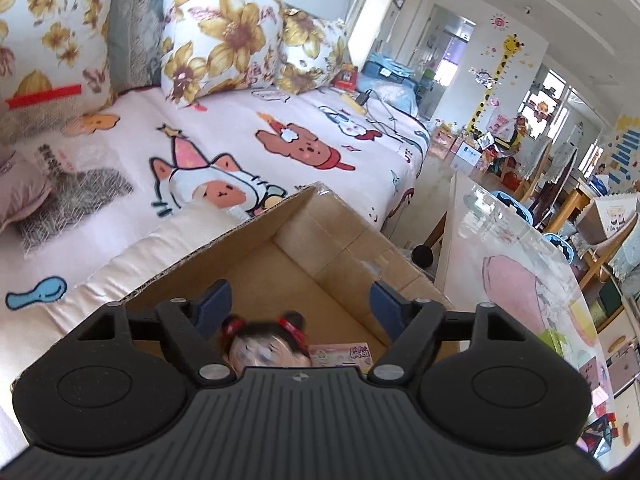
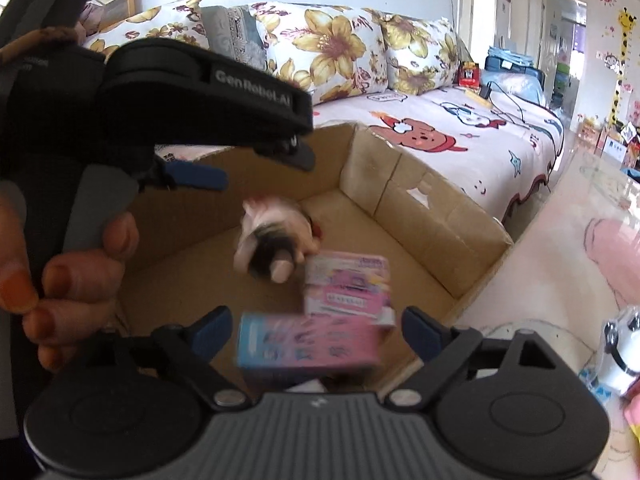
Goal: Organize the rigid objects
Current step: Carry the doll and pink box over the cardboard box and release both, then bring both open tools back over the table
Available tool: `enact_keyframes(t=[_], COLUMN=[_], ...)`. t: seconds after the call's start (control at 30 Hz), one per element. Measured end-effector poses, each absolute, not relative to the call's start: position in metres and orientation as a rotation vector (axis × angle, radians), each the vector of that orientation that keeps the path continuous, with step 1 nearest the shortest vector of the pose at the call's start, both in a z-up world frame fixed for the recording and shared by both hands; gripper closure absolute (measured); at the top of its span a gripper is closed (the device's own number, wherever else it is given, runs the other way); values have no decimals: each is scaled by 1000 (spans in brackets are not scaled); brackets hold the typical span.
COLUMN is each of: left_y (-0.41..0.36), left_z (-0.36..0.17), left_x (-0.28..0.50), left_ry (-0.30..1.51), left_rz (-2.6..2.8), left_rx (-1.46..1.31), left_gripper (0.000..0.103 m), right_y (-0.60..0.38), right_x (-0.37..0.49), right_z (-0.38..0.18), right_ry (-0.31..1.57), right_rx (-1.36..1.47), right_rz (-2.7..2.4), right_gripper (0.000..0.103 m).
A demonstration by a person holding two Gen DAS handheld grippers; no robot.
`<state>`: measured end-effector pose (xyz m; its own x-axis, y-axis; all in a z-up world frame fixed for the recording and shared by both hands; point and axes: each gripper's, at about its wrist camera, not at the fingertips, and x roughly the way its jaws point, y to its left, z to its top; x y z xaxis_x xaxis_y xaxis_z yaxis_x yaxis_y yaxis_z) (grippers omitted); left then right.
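Below, blurred pink-and-blue box [image 2: 308, 344] between open tool [image 2: 318, 326] fingers.

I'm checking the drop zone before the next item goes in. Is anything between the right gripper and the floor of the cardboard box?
Yes. A blurred blue and pink box sits between the open jaws of the right gripper, with a second pink box and a doll beyond it on the cardboard box floor.

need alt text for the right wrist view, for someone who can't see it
The open right gripper hangs over a cardboard box with a blurred pink and blue carton between its fingers. In the box lie a doll and a second pink carton. The left gripper is at upper left; a sofa stands behind.
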<state>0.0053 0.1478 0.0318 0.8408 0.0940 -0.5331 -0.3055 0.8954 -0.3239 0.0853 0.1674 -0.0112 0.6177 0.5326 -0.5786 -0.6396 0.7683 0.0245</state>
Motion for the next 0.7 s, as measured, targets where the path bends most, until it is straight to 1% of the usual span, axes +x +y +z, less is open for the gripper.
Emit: enact_keyframes(t=[0.07, 0.13, 0.2, 0.27, 0.57, 0.7], left_y=[147, 148, 147, 144, 138, 136], left_z=[32, 31, 30, 30, 27, 25], left_x=[7, 8, 11, 14, 22, 26], left_ry=[529, 530, 536, 538, 545, 549], left_rz=[214, 211, 199, 193, 159, 138], left_rx=[-408, -407, -404, -390, -332, -307], left_gripper=[6, 5, 5, 4, 0, 0], right_y=[166, 162, 155, 147, 115, 104], right_x=[84, 83, 82, 82, 80, 79], right_z=[-9, -6, -2, 2, 5, 4], right_ry=[589, 575, 556, 534, 511, 513], right_rx=[-201, -201, -181, -157, -84, -68], right_rz=[667, 644, 618, 577, 405, 376], right_gripper=[8, 8, 4, 3, 2, 1])
